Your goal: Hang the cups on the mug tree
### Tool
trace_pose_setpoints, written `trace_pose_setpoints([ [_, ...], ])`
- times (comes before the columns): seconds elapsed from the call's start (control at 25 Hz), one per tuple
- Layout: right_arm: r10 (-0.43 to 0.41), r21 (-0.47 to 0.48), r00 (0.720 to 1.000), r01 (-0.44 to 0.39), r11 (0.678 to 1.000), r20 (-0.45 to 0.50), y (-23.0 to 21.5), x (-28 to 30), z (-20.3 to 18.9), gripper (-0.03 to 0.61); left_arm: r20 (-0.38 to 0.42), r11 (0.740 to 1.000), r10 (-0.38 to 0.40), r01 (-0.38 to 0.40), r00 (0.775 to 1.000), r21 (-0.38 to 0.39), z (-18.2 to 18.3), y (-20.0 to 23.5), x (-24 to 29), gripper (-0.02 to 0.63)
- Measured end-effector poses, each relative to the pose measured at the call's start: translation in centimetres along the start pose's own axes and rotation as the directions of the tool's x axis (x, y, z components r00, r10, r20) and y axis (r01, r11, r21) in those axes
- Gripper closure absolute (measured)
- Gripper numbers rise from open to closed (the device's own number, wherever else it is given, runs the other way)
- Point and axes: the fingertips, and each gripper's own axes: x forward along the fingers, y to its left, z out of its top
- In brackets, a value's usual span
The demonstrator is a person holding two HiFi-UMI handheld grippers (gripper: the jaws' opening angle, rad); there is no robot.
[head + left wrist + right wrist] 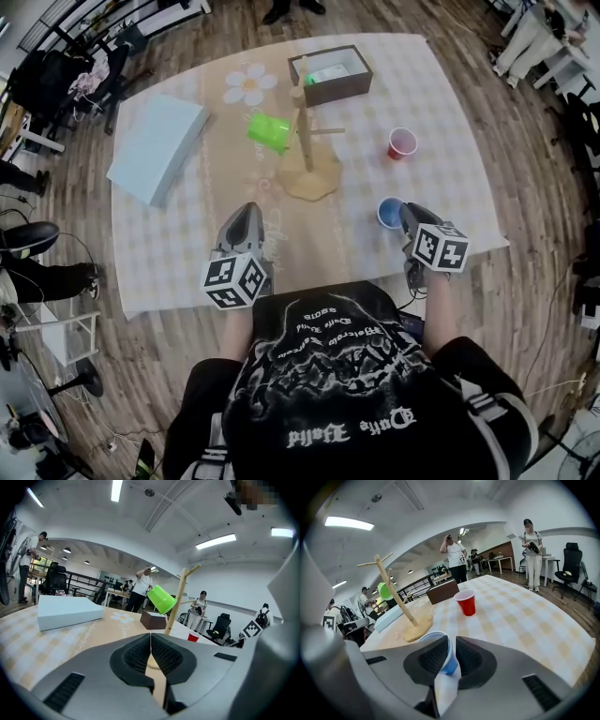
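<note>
Jaws on my left gripper were clenched on nothing, low over the checked table. Beyond them the green cup hung on a left peg of the mug tree, the red cup stood upright to its right, and nearest right the blue cup stood upright near the table edge. My right gripper was grasping its wall, one pad inside the rim. I judged the lift wanted a gentle pinch, a straight rise, then a tilt mouth-first over a free right-hand peg, well clear of the red cup.
</note>
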Motion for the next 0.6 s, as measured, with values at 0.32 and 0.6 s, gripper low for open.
trace_pose_setpoints([
  [0.32, -0.049, -0.031, 0.998, 0.050, 0.998, 0.037, 0.3, -0.2, 1.3, 0.545, -0.015, 1.000, 0.006, -0.006, 1.000, 0.020, -0.3, -0.3, 0.0, 0.591],
  [0.6, -0.077, -0.085, 0.991, 0.087, 0.993, 0.108, 1.1, -0.7, 3.9, 0.545, -0.021, 1.000, 0.020, -0.020, 1.000, 0.013, -0.5, -0.2, 0.0, 0.592],
])
